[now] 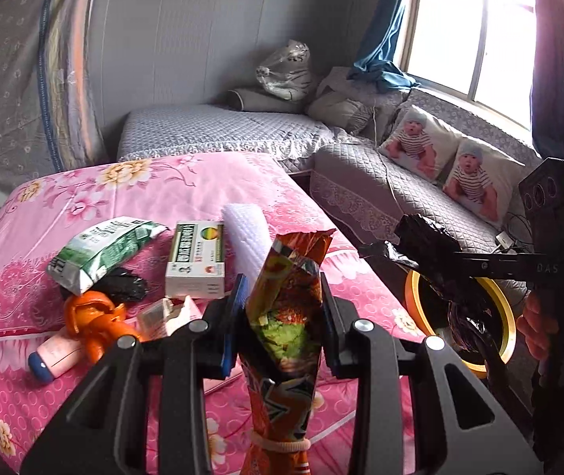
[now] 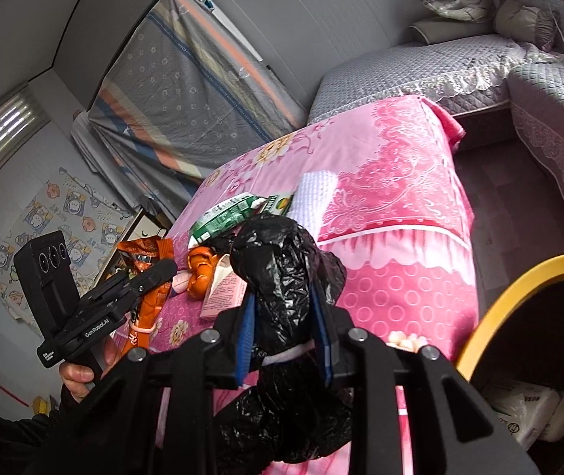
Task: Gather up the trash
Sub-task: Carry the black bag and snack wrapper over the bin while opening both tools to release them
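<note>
Both grippers point forward and downward over the pink floral cover (image 1: 131,190). The left gripper (image 1: 283,308) is clamped narrowly on an orange snack packet (image 1: 285,316), which stands upright between its pads with a rubber band around its lower end. The right gripper (image 2: 285,328) is closed on a crumpled black plastic bag (image 2: 282,277), also tied with a pale band, and a hand (image 1: 539,328) shows behind its grip in the left wrist view. Just beyond and below the right gripper sits one yellow-rimmed bin (image 2: 519,293), with white packaging inside.

Ahead of the left gripper, to its left, lie the remaining items on the cover: one green-and-white pouch (image 1: 99,249), one green-and-white carton (image 1: 196,261), one white textured cloth (image 1: 246,237), one orange knotted piece (image 1: 92,320), one pink tube (image 1: 54,358) and one small pink box (image 1: 167,316).
</note>
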`<state>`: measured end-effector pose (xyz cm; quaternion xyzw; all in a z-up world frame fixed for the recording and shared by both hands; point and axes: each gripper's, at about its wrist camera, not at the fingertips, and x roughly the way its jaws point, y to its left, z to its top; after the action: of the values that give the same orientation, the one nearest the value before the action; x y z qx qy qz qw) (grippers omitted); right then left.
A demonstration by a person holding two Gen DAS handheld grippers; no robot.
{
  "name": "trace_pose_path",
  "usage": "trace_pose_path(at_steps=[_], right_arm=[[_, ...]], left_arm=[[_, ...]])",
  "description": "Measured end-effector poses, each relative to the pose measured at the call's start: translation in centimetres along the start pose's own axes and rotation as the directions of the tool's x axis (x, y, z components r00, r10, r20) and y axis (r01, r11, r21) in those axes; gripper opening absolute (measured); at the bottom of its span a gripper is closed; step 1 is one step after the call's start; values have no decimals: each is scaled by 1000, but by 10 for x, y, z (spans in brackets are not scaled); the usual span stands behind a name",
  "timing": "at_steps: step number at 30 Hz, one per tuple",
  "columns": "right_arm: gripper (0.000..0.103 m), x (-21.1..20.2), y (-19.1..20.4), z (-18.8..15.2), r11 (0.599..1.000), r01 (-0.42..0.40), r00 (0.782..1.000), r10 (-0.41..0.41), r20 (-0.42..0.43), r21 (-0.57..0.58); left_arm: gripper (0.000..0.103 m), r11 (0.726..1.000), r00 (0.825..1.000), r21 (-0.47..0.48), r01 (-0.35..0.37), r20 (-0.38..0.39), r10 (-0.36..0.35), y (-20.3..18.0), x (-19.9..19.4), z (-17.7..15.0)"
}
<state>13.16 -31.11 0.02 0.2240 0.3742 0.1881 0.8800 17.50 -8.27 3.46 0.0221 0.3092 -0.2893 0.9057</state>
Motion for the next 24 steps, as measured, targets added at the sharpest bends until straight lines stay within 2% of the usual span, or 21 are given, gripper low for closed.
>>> trace_pose_path(at_steps=[6, 9, 13, 18, 21, 24], right_arm=[[25, -34, -33, -4, 995, 82, 995, -84, 59, 49], [25, -51, -51, -9, 986, 151, 983, -158, 91, 75], [25, -71, -72, -15, 967, 229, 962, -243, 125, 113], [25, -89, -97, -24, 931, 333, 923, -354, 148, 148], [25, -96, -109, -31, 897, 410, 887, -434, 157, 164], [25, -99, -125, -37, 887, 415, 882, -447, 149, 204]], left_arm=[[32, 995, 997, 67, 69, -25, -67, -46, 26, 8], [32, 988, 994, 106, 108, -44, -104, -70, 40, 12], [32, 977, 985, 140, 162, -80, -152, -101, 61, 14], [32, 959, 974, 186, 214, -116, -195, -137, 86, 12], [32, 949, 963, 190, 251, -151, -224, -155, 104, 11], [32, 943, 954, 193, 270, -188, -234, -173, 123, 5]])
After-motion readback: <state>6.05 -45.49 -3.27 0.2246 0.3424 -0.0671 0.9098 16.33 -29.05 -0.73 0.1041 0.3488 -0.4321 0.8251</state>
